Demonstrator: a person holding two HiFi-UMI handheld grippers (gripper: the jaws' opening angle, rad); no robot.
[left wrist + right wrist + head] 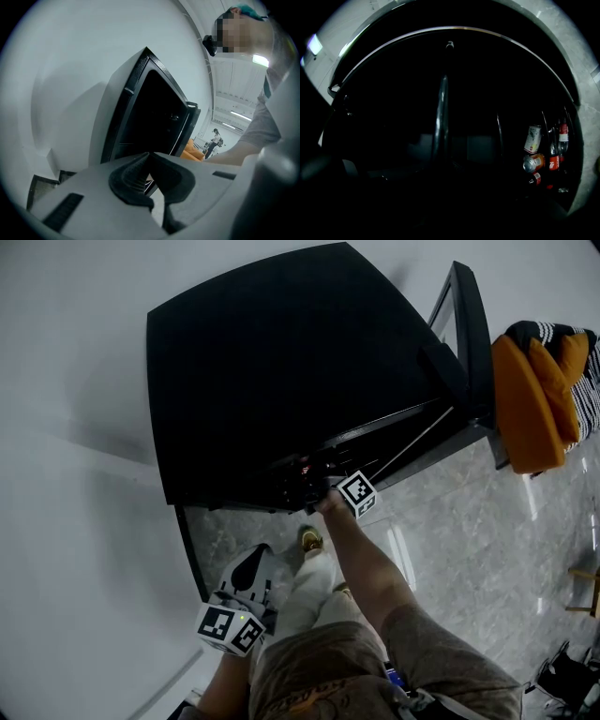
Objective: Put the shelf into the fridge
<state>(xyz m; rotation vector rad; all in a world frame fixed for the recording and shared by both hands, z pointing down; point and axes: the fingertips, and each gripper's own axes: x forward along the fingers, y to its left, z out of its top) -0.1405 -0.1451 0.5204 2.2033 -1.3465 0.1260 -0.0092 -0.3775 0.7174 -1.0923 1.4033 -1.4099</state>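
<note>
**While the right gripper reaches into the fridge**

Although the inside is almost black, the step in hand seems to be the insertion itself. In the head view the right gripper [319,495] is pushed into the open front of the black fridge [262,371], just under its top edge, and the door [469,334] stands swung out to the right.

In the right gripper view, one thin shiny bar rises from the lower middle, where the jaws should be, straight away from the camera and deep into the cabinet. I take this bar for a part of the shelf [440,108]. If that is correct, the shelf is already partly inside, and its long axis runs from the gripper toward the back wall, its far end pointing inward. Whether it lies flat or tilted I cannot tell.

This gripper's jaws are lost in the darkness, so I cannot say if they pinch the bar or stand apart. To the right, some bottles and cans [533,162] are visible.

The left gripper [148,161] hangs low beside the person's leg, well apart from the fridge, its pads pressed together at the tips with nothing between them.

The next move probably calls for a level, straight push along the bar's line, so that both sides of the shelf meet their supports.
</note>
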